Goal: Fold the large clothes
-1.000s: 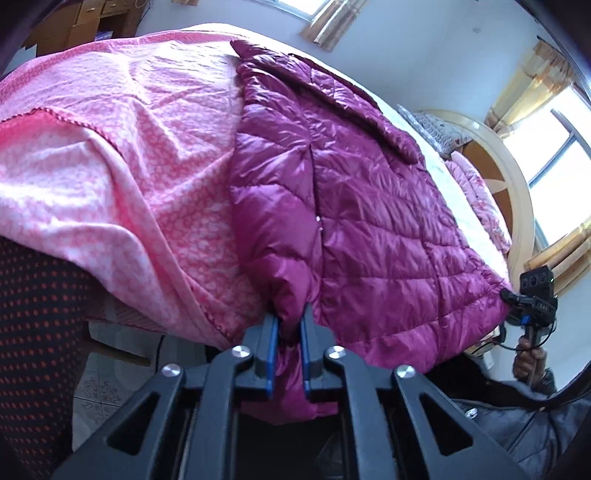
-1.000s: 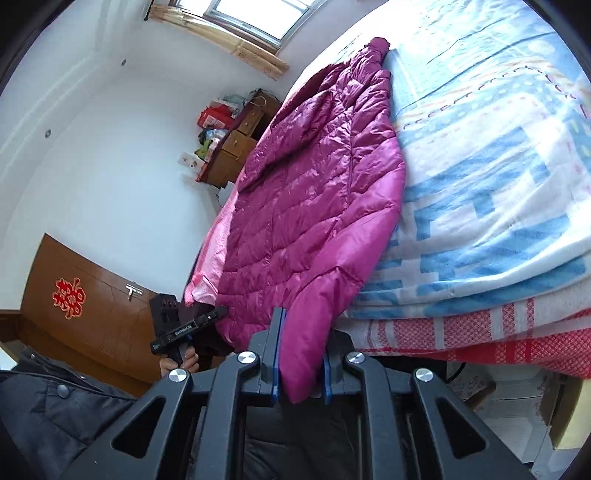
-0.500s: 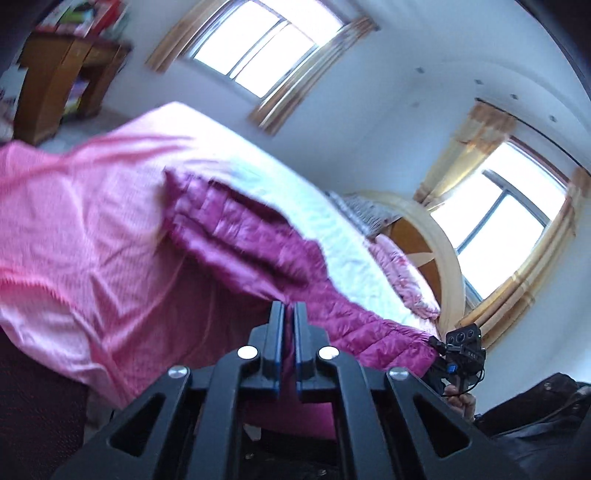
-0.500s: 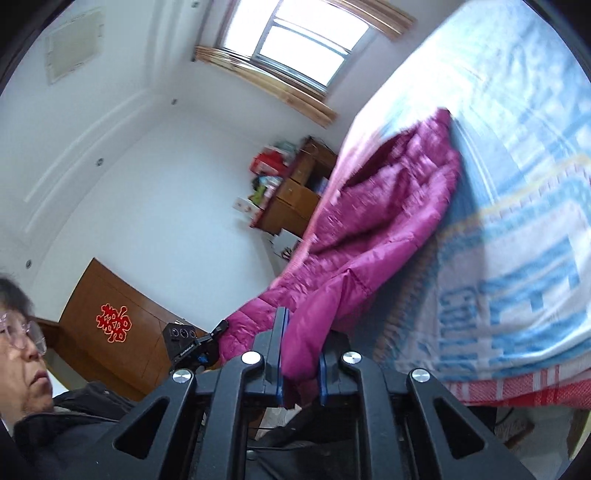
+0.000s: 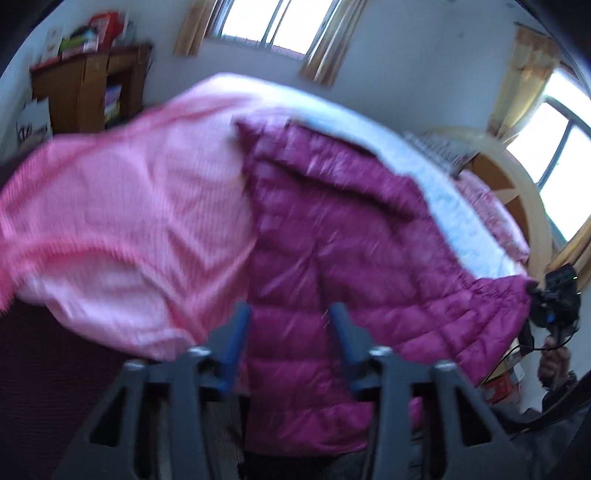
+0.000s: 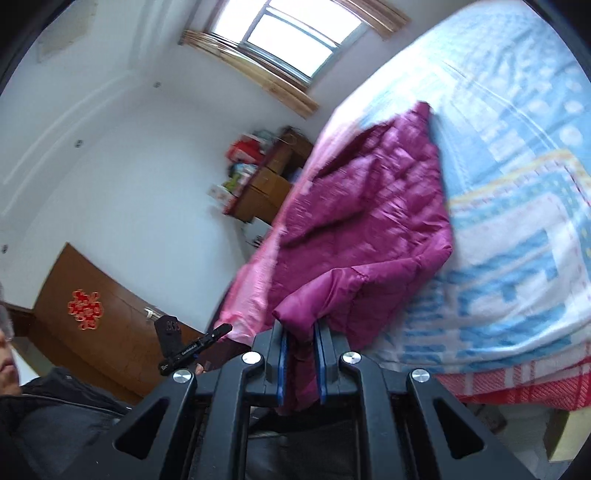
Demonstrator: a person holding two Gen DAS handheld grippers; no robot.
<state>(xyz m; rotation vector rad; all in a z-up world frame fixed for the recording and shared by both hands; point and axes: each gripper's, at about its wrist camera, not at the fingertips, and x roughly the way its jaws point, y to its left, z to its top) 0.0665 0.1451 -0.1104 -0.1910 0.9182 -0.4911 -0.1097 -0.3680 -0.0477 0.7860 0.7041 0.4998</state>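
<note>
Nearest, the right gripper (image 6: 300, 363) is clamped tight on a fold of the magenta puffer jacket (image 6: 373, 218), its blue pads (image 6: 282, 365) pressing the cloth; the left gripper (image 5: 290, 347) has its jaws opening, the jacket's hem between them but the pads (image 5: 234, 347) clear of it; the jacket drapes over the near edge of the bed (image 6: 524, 391) and runs far across it, a pink blanket (image 5: 122, 206) to its left and a blue-patterned quilt (image 6: 517, 229) to its right; beyond stand a wooden cabinet (image 5: 85, 88) and windows (image 6: 291, 35).
</note>
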